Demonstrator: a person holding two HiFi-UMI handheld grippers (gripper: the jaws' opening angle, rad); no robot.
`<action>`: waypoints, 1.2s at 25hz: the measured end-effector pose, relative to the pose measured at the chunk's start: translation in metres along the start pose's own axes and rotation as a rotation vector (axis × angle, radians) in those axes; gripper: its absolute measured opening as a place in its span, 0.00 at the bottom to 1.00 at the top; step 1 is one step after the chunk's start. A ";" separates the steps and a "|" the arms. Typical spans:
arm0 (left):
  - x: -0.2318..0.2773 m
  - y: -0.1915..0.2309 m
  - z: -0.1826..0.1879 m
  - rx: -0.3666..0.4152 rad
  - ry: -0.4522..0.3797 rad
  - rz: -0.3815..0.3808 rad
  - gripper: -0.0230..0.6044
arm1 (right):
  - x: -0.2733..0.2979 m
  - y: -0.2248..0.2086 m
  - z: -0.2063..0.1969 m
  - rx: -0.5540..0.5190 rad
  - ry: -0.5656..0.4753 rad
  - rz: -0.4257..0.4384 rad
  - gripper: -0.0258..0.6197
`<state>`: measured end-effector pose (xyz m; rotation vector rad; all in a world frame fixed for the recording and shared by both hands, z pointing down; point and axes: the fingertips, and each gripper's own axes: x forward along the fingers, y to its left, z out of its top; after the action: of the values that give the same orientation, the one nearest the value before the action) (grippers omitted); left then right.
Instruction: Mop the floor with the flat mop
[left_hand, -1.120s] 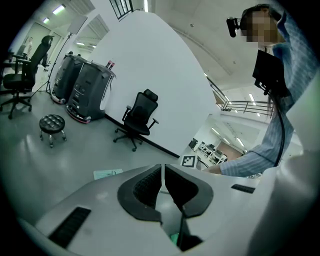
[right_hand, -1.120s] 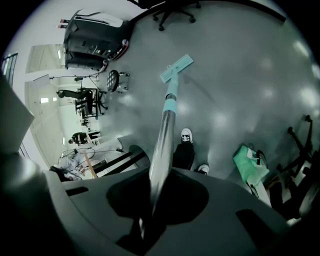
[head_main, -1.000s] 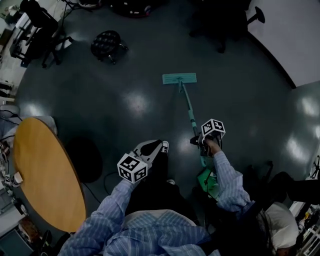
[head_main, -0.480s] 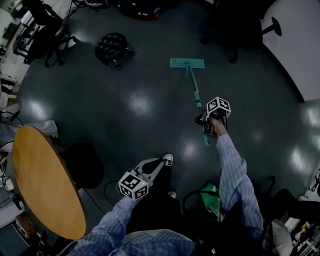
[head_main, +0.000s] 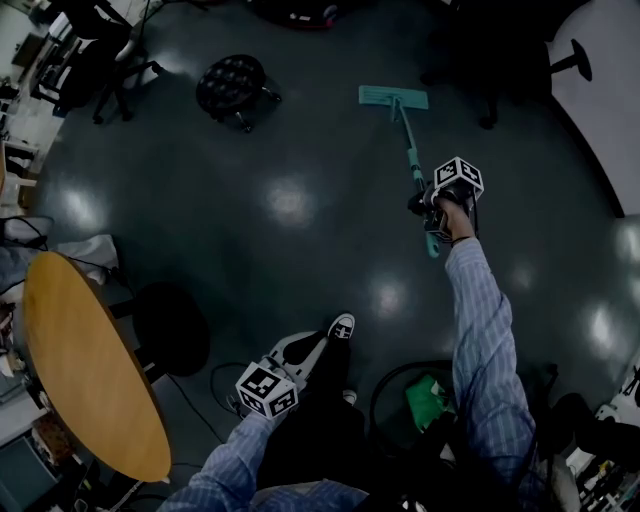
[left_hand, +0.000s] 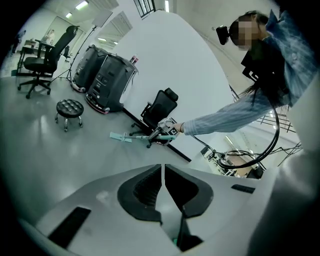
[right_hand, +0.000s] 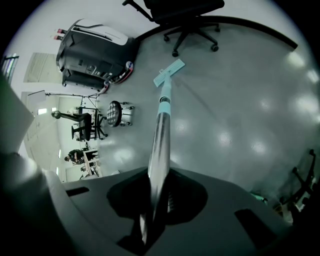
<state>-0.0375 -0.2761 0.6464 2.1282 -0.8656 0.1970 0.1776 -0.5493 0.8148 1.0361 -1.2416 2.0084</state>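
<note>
A flat mop lies with its teal head (head_main: 393, 97) flat on the dark floor, far from me; its pole (head_main: 411, 148) slants back to my right gripper (head_main: 432, 203), which is shut on the pole at arm's length. In the right gripper view the shiny pole (right_hand: 159, 140) runs out between the jaws to the mop head (right_hand: 168, 72). My left gripper (head_main: 318, 347) hangs low beside my leg, jaws shut with nothing between them. The left gripper view shows the mop head (left_hand: 120, 137) and the right gripper (left_hand: 165, 132) across the room.
A black stool (head_main: 230, 88) stands left of the mop head. Office chairs (head_main: 95, 40) sit at the upper left and upper right (head_main: 500, 50). A round wooden table (head_main: 85, 360) is at my left. A green bucket (head_main: 428, 397) and cable lie by my feet.
My right arm has stretched forward, pushing the mop head farther away across the floor. The left gripper has dropped slightly lower beside my leg.
</note>
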 end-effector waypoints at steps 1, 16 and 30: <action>0.000 0.002 -0.004 -0.002 0.003 0.000 0.08 | 0.002 0.004 0.003 0.006 -0.008 0.007 0.13; -0.029 -0.026 -0.002 0.038 -0.036 -0.051 0.08 | -0.001 -0.030 -0.124 0.059 0.009 0.039 0.13; -0.094 -0.112 -0.047 0.074 -0.032 -0.100 0.08 | -0.014 -0.104 -0.372 0.115 0.085 0.072 0.13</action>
<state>-0.0289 -0.1441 0.5680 2.2429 -0.7784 0.1453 0.1463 -0.1694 0.7511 0.9604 -1.1462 2.1776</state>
